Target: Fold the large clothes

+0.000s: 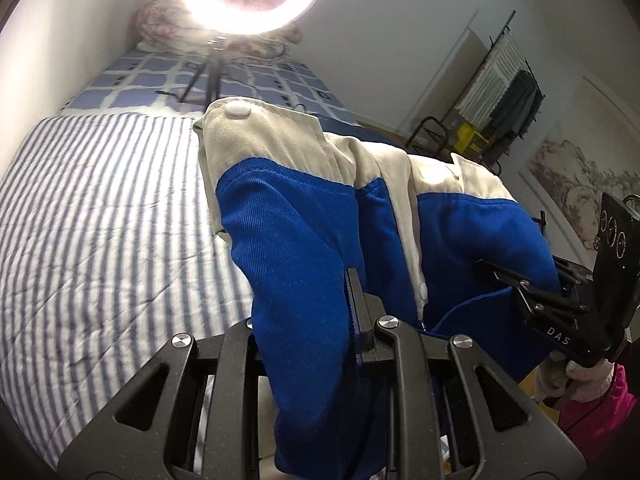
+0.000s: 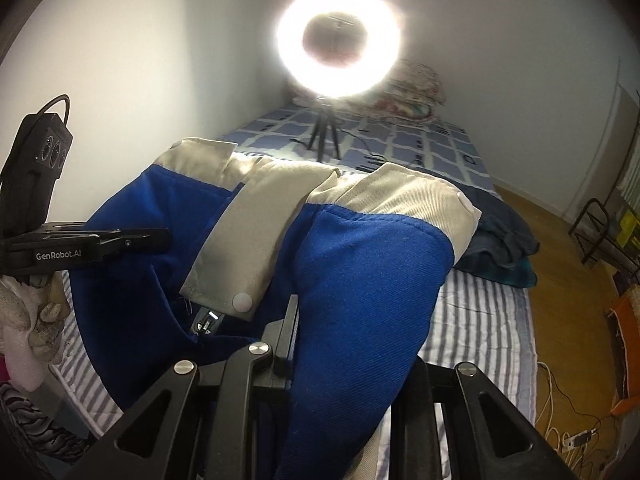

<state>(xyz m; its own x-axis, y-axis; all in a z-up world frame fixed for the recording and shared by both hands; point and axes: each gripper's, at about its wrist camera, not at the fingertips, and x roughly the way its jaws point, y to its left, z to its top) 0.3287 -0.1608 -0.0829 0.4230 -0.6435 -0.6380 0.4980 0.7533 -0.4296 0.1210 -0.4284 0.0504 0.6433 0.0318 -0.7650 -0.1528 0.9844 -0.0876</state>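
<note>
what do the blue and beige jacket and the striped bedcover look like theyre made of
Jacket: looks like matte woven cotton twill, going by the fine diagonal ribs; its white snap buttons seem plastic. Striped bedcover: soft quilted cotton, perhaps, with puckered stitch lines.

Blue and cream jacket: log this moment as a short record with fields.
garment: blue and cream jacket with white snap buttons, bunched and lifted off the bed
left tongs: shut on the jacket's blue fabric
right tongs: shut on the jacket's blue fabric
surface: bed with striped quilt, checked sheet farther back
other cloth: dark garment lying on the bed, beyond the jacket
lighting: ring light on a tripod at the bed's far end
fold state: not yet laid flat
</note>
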